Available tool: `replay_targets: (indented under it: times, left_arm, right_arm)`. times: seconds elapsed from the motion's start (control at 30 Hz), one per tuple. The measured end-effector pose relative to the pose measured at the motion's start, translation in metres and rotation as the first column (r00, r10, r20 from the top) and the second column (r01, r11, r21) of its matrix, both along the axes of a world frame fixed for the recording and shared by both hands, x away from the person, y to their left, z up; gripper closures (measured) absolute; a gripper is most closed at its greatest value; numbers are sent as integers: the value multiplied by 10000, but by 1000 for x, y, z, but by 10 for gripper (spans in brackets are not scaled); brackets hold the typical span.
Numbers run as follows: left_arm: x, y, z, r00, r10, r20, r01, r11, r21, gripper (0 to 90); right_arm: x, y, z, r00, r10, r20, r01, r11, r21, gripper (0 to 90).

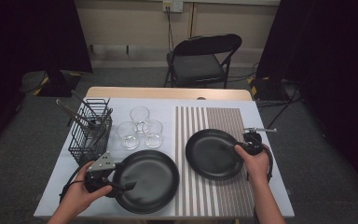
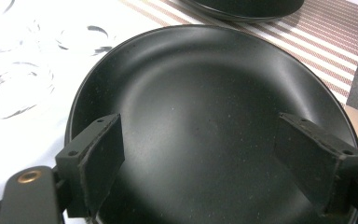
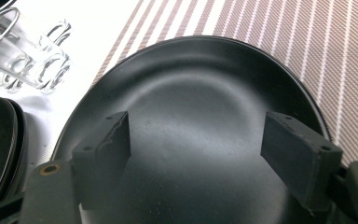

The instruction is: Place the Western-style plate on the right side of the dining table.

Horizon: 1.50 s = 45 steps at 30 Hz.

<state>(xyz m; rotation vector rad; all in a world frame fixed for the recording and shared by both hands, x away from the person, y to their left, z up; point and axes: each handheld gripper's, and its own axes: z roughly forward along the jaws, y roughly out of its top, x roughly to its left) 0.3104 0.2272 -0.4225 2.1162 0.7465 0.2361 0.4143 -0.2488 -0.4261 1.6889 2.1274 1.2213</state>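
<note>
Two black plates lie on the table. The larger plate (image 1: 149,184) (image 2: 205,79) rests on the pale tabletop at the front left. My left gripper (image 1: 127,186) (image 2: 198,123) reaches over its near left edge, jaws open and spread wide above the dish, nothing between them. The smaller plate (image 1: 209,156) (image 3: 205,70) sits on a striped placemat (image 1: 214,121) (image 3: 307,42). At its right edge my right gripper (image 1: 229,148) (image 3: 198,119) hovers with its jaws open, the pads apart and clear of the plate.
Three clear glasses (image 1: 127,135) (image 3: 51,65) stand behind the larger plate. A black wire basket (image 1: 89,133) with metal utensils is at the table's left. A folding chair (image 1: 205,58) stands beyond the far edge.
</note>
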Motion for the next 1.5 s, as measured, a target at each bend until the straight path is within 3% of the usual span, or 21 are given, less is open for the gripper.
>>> replay_targets:
  times: [0.13, 0.43, 0.9, 1.3, 1.5]
  left_arm:
    - [-2, 3, 0, 9998, 176, -59, -177, 9998, -96, 161]
    - [-5, 13, 3, 9986, 478, -226, -484, 9985, -258, 161]
    - [-7, 28, 14, 9962, 708, -504, -730, 9964, -425, 160]
    - [-8, 37, 22, 9936, 878, -711, -921, 9940, -595, 160]
    - [-7, 37, 21, 9932, 880, -761, -915, 9948, -440, 161]
  right_arm:
    - [2, 6, 1, 9997, 250, -86, -248, 9994, 245, 201]
    - [7, 22, 1, 9958, 904, -168, -905, 9959, -91, 210]
    - [9, 50, 9, 9790, 2032, 136, -2027, 9787, -314, 217]
    - [8, 56, 8, 9748, 2229, 97, -2227, 9747, -205, 228]
    - [8, 59, 8, 9700, 2428, 124, -2424, 9699, -229, 228]
